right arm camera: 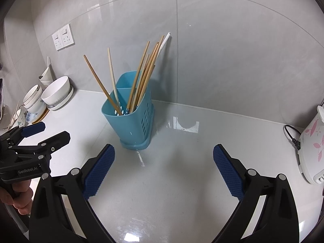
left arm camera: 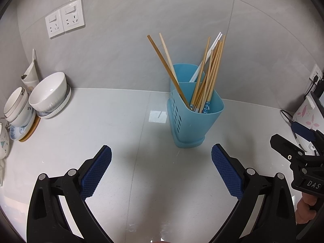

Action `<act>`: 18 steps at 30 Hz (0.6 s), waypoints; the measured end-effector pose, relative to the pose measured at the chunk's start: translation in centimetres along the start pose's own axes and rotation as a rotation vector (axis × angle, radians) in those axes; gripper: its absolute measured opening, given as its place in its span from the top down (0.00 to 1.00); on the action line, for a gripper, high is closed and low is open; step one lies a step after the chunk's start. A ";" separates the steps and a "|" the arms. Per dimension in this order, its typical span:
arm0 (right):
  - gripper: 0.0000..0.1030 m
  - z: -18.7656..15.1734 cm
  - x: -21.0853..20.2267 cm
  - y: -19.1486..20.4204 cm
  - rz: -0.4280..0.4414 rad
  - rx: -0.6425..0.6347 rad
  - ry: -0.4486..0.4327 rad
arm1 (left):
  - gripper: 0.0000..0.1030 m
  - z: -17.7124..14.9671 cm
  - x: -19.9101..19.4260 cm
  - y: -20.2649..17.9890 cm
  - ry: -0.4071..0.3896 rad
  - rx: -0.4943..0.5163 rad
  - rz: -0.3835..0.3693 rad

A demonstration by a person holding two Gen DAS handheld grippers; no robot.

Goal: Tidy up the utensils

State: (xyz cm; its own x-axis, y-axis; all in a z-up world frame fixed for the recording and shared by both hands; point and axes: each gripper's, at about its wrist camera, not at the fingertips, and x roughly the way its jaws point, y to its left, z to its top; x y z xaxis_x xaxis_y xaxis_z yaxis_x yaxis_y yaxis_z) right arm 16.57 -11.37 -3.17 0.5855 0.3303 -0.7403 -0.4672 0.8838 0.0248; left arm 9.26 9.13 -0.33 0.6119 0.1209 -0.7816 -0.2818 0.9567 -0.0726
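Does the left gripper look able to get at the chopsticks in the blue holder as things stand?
Probably yes: the left gripper is open and empty, the blue holder stands just ahead, and the chopsticks stick up above its rim, unobstructed.

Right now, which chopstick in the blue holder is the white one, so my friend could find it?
Start at the blue utensil holder on the grey counter by the tiled wall. Most chopsticks inside are tan wood. The white chopstick leans against the wall at the back, its tip the highest, and it is the only white one.
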 end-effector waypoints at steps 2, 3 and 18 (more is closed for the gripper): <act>0.09 0.0 0.0 0.0 0.000 0.001 -0.001 | 0.06 0.0 0.0 0.0 -0.001 0.000 -0.002; 0.09 0.0 -0.1 0.0 -0.001 0.001 -0.002 | 0.06 0.0 0.0 0.0 -0.001 0.000 0.001; 0.09 0.0 0.0 -0.1 -0.004 0.004 -0.006 | 0.06 0.0 -0.1 -0.2 -0.002 0.004 -0.005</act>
State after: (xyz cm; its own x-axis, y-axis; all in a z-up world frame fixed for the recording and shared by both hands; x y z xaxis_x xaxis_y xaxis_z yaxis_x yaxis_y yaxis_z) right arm 16.62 -11.49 -3.17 0.5912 0.3289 -0.7364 -0.4620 0.8865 0.0250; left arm 9.30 8.96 -0.26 0.6148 0.1171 -0.7799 -0.2757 0.9584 -0.0735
